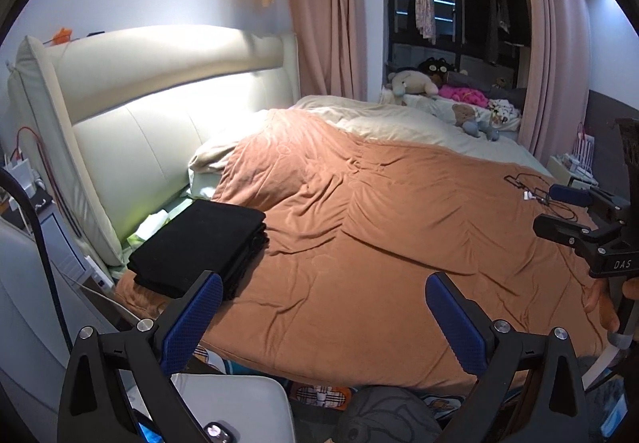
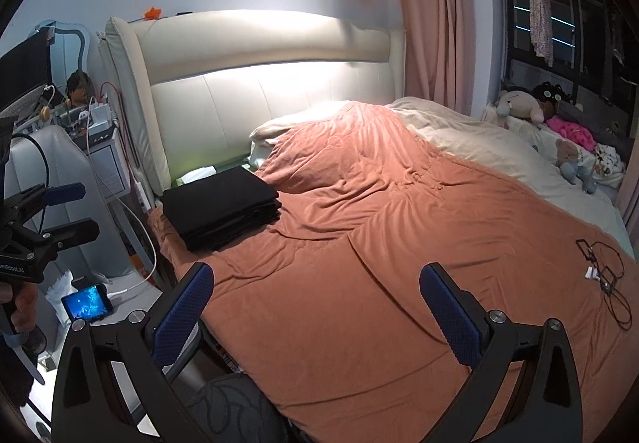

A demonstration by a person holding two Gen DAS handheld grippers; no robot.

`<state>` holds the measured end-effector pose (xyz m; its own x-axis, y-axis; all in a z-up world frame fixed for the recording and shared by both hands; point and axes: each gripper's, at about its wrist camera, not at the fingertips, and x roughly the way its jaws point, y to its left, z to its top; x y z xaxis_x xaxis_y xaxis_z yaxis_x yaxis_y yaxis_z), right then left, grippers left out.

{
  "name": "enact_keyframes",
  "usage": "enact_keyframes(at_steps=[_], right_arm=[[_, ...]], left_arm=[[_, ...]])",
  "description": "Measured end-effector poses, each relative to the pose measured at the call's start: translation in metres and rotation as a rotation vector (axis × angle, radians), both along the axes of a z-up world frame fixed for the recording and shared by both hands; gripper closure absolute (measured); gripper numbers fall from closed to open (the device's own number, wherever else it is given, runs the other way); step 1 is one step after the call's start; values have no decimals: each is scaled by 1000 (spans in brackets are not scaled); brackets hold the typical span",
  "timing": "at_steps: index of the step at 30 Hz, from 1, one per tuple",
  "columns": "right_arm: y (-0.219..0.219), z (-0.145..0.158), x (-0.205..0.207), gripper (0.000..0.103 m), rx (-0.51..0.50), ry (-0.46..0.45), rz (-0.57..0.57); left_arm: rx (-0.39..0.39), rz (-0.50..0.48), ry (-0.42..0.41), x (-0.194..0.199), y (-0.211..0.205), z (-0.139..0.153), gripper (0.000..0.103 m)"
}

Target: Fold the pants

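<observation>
Parted hand-held gripper [image 1: 323, 303], folded pants [image 1: 199, 243] at bedside edge.

Black angular frames with silver screws and blue textured pads are seen on the left tongs [image 1: 323, 301] and right tongs [image 2: 316, 293]; "DAS" is printed in white.

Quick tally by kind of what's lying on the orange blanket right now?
Folded black pants: 1
Black cable tangle: 1
Total: 2
Both lie apart on the blanket; neither gripper touches them.
</observation>
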<state>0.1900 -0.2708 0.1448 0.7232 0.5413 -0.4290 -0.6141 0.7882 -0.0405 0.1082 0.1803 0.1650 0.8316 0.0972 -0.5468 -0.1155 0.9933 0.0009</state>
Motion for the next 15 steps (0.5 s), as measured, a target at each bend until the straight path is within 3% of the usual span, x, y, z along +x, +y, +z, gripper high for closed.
enact_keyframes(at_steps=[5, 15], right_arm=[[-20, -11, -30, 0, 34, -20, -26], [-34, -33, -94, 0, 6, -132, -84]], left_arm=[[3, -3, -35, -27, -13, -6, 1], [21, -24, -88, -68, -34, -27, 1]])
